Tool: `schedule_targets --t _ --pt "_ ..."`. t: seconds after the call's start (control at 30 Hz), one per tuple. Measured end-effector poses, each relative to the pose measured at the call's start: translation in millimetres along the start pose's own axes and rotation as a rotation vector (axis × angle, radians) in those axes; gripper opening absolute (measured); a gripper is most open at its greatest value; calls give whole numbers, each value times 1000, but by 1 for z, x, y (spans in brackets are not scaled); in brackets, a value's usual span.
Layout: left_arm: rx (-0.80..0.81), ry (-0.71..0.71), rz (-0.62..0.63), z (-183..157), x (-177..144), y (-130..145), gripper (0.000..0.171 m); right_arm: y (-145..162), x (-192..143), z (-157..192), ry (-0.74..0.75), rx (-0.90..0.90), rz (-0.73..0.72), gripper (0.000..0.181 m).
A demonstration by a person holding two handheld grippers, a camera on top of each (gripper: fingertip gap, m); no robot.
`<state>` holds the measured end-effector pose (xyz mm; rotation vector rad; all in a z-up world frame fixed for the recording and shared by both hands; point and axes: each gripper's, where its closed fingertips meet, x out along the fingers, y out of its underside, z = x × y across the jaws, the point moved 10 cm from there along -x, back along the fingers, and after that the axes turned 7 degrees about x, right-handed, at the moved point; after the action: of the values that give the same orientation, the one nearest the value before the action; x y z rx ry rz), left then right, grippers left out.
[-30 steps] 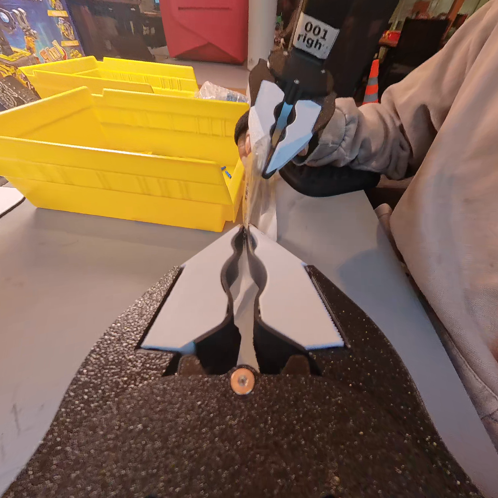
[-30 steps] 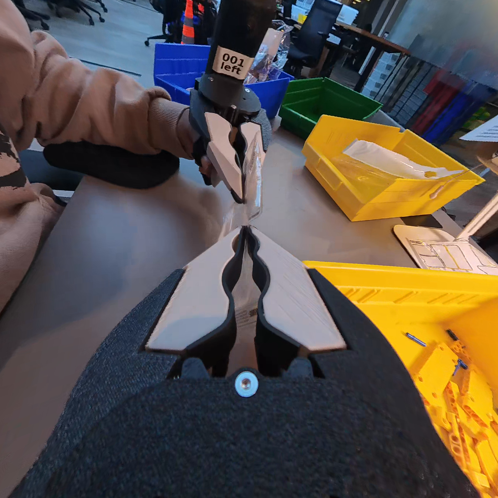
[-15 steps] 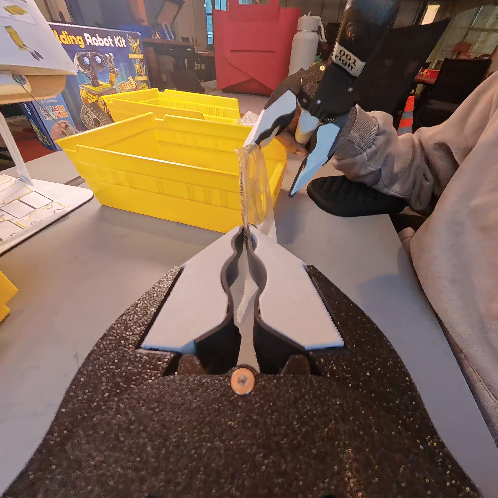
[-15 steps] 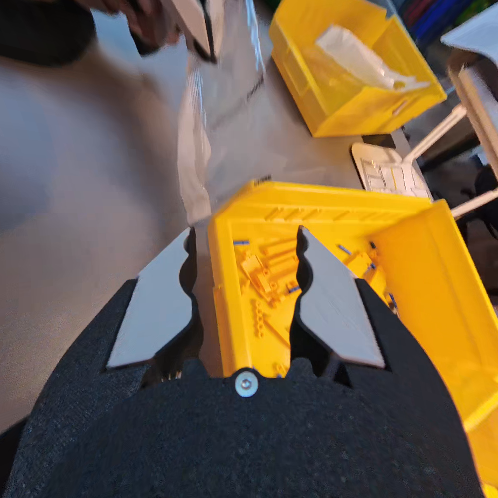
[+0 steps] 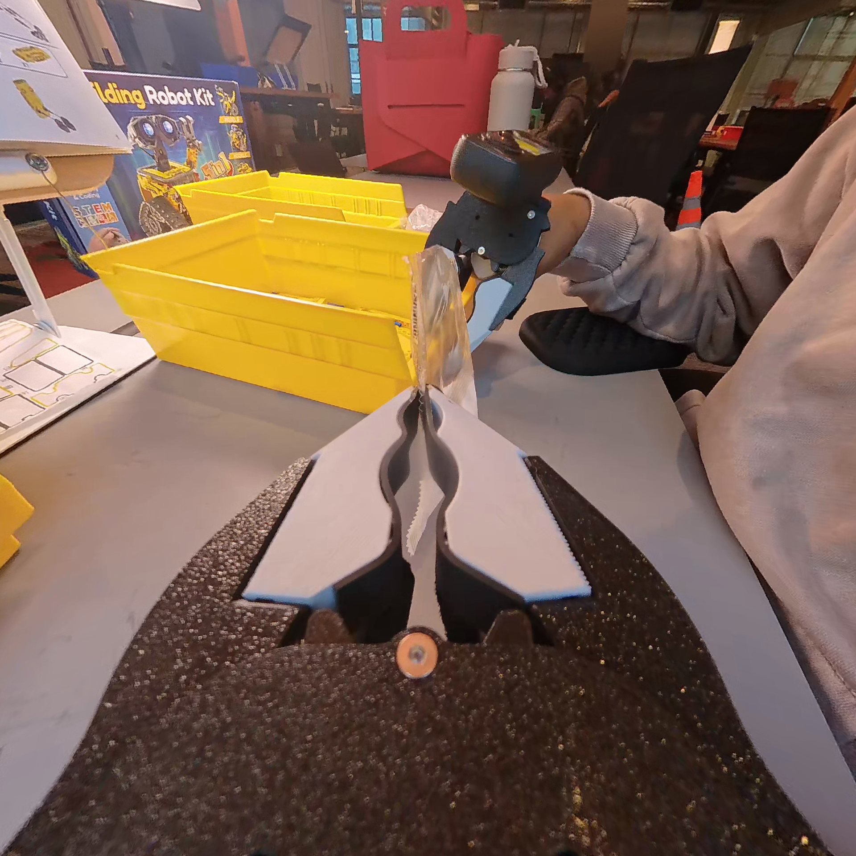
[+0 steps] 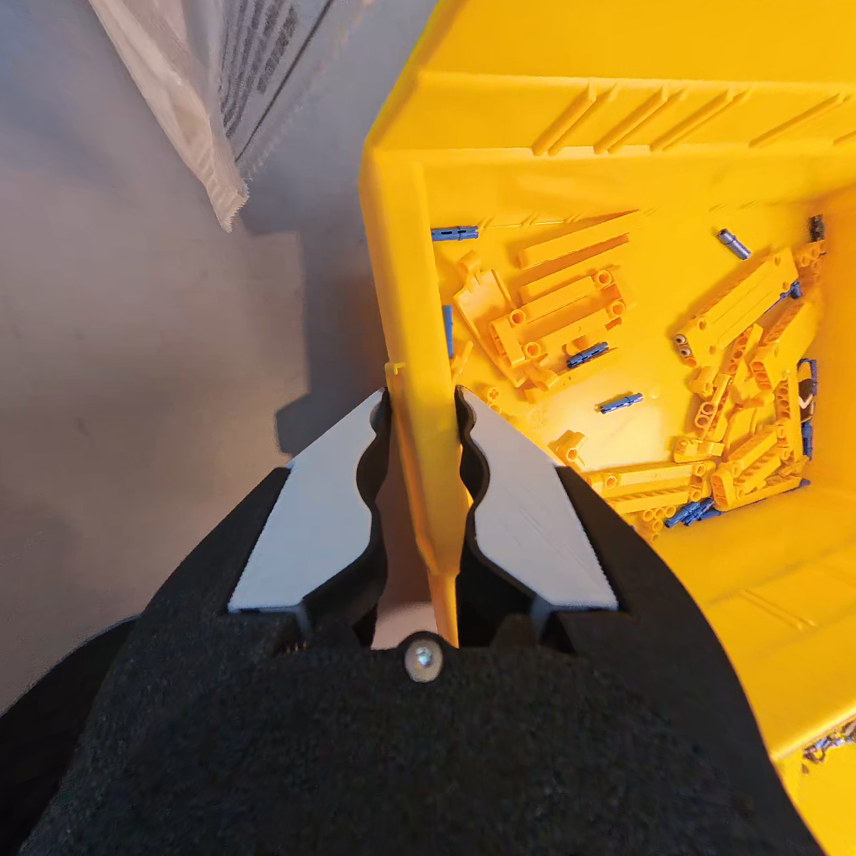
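My left gripper (image 5: 422, 393) is shut on the lower edge of a clear plastic bag (image 5: 437, 319), which stands up from its tips beside the near corner of a yellow bin (image 5: 259, 333). In the right wrist view my right gripper (image 6: 420, 398) straddles the bin's side wall (image 6: 417, 301), one fingertip on each side, closed against it. Inside the bin lie several yellow bricks (image 6: 556, 315) and blue pins (image 6: 618, 402). The bag (image 6: 194, 106) hangs at the upper left of that view. The right gripper also shows in the left wrist view (image 5: 486, 315), behind the bag at the bin's corner.
A second yellow bin (image 5: 324, 194) stands behind the first. A robot kit box (image 5: 176, 139), a red bag (image 5: 426, 92) and a white bottle (image 5: 514, 92) are at the back. A printed sheet (image 5: 46, 380) lies left. A black pad (image 5: 597, 343) and a sleeve (image 5: 695, 259) are right. Some 20 centimeters of space lies between my two pairs of fingers.
My right gripper let go of the bag's top, opened, swung down over the yellow bin and closed onto its side wall. My left gripper kept hold of the bag.
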<state>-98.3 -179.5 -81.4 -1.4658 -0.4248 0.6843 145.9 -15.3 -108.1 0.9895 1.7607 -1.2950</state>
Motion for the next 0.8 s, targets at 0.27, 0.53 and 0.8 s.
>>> schedule_targets --t 0.27,0.53,0.8 --pt "-12 15 38 -1 8 7 0 11 -11 13 1 81 36 24" --pt "0 19 42 -4 10 5 0 11 4 -29 79 83 23 25" --pt "3 -29 36 -1 6 4 0 2 27 -93 208 19 126 28"
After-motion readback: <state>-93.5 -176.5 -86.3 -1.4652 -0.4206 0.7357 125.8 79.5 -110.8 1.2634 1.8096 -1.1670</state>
